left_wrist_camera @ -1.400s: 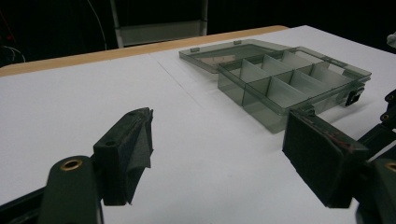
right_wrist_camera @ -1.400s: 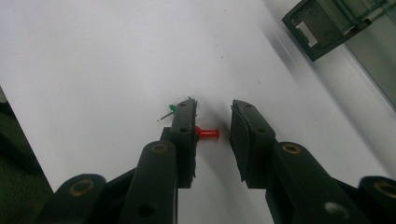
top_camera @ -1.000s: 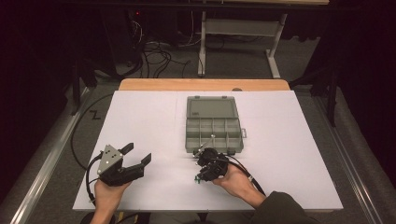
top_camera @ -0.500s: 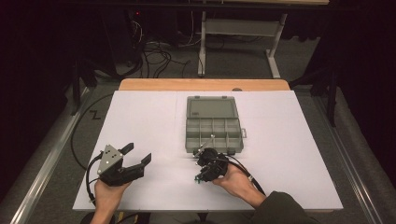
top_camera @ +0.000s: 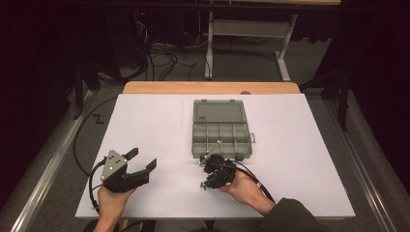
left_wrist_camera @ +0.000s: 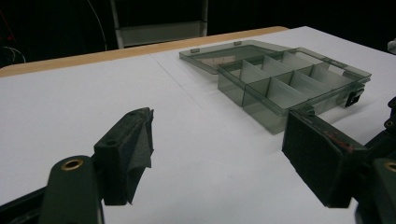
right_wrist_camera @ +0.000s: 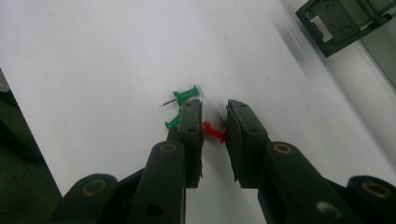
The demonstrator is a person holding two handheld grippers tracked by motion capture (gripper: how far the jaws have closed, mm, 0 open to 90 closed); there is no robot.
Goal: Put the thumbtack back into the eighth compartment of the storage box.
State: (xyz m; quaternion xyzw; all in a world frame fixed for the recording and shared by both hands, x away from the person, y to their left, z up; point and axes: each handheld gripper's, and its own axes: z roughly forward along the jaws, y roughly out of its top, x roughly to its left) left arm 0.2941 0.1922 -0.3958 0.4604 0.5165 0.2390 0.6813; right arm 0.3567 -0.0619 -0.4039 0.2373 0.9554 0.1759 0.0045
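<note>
My right tongs [right_wrist_camera: 214,116] point down at the white tabletop [right_wrist_camera: 93,56], and their jaws stand only a narrow gap apart, having just been closing. A red pushpin [right_wrist_camera: 213,132] lies crosswise in that gap: its head sits against the inner face of the left jaw and its other end reaches the right jaw. Whether the pads really press on it I cannot tell. Just outside the left jaw, touching or nearly touching its outer side, lies a green pushpin [right_wrist_camera: 185,96] with its metal point aimed away from the tongs. A second green pushpin [right_wrist_camera: 172,122] peeps out from behind the same jaw, mostly hidden. In the high view the right tongs [top_camera: 209,170] sit close in front of the near edge of the grey plastic compartment box [top_camera: 221,139], whose lid lies folded flat open on the far side.

My left tongs [left_wrist_camera: 215,144] are wide open and hold nothing; bare tabletop shows between the two black pads. They look level across the tabletop, with the compartment box [left_wrist_camera: 289,84] ahead and to the right of them, its dividers showing through the clear walls. In the high view the left tongs [top_camera: 144,162] hover well apart from the right ones.

I can read no brand, label or writing on anything here.
</note>
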